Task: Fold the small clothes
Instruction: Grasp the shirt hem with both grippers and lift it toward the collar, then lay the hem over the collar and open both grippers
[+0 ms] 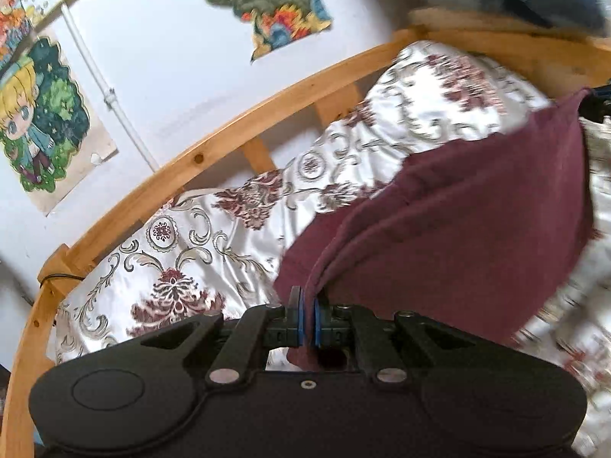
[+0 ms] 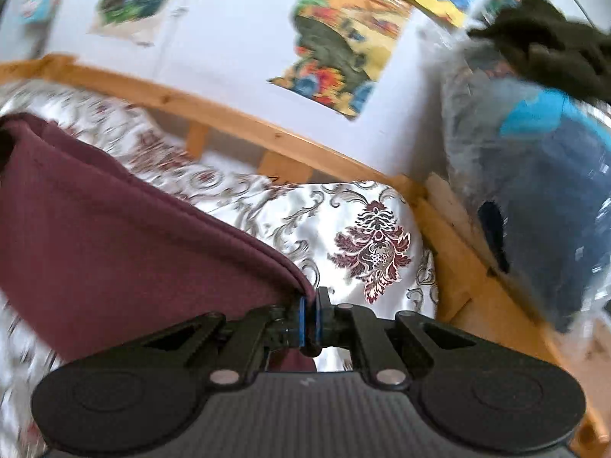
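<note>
A maroon cloth (image 1: pixel 458 236) hangs stretched above a bed with a white, floral-patterned cover (image 1: pixel 183 259). My left gripper (image 1: pixel 309 305) is shut on one corner of it, the fabric pinched between the blue pads. In the right wrist view the same maroon cloth (image 2: pixel 114 236) runs off to the left, and my right gripper (image 2: pixel 311 305) is shut on its other corner. The cloth sags between the two grippers, lifted off the cover (image 2: pixel 362 221). Its far lower part is hidden behind its own folds.
A curved wooden bed rail (image 1: pixel 214 152) runs behind the bed, against a white wall with colourful posters (image 1: pixel 42 114). At the bed's right end stand plastic-wrapped bundles (image 2: pixel 534 191) with dark cloth on top. A white pipe (image 1: pixel 110 95) runs down the wall.
</note>
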`<state>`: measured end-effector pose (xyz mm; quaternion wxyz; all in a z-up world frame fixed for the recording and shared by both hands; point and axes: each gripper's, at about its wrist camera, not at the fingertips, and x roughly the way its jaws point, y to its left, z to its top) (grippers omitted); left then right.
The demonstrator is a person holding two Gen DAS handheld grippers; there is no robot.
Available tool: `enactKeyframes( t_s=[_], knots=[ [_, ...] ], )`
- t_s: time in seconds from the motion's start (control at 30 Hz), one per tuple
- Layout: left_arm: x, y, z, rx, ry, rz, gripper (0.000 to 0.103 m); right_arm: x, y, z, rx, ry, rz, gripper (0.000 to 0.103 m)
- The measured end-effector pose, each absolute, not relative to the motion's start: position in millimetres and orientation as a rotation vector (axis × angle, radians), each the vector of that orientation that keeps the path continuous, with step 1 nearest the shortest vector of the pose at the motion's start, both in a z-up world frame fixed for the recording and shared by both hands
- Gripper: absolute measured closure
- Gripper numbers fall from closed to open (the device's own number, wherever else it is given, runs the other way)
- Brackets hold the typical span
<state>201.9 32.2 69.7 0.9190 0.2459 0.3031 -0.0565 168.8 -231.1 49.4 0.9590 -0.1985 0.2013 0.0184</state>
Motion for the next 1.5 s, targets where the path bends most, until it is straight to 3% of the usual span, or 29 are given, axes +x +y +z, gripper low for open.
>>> enactKeyframes(
  t_s=[0.4,0.73,0.83,1.03,1.1,1.23,1.3,1.5],
  knots=[
    [343,58,1,0.267,0.758,-0.033,0.098,294,-233,-8,-0.277,0.446,0.029,0.096],
    [381,81,-39,0.135,0.814,0.002,0.091,332,-235,-47,-0.272,0.455,0.086,0.093],
    [390,85,-45,0.098,0.826,0.013,0.083,337,-241,-52,-0.258,0.488,0.062,0.073],
    [392,94,-45,0.009,0.829,0.062,0.053,332,-260,-47,-0.189,0.474,0.061,0.034],
    [388,92,-40,0.036,0.798,0.090,0.028,330,-263,-45,-0.193,0.465,0.049,0.020],
    [381,96,-26,0.026,0.733,0.148,0.012,327,-267,-47,-0.206,0.472,0.016,0.012],
    [377,100,-18,0.014,0.709,0.178,0.004,326,-271,-47,-0.193,0.471,-0.007,0.003],
    [356,111,4,-0.004,0.666,0.227,0.001,307,-274,-41,-0.164,0.421,-0.035,0.000]
  ],
)
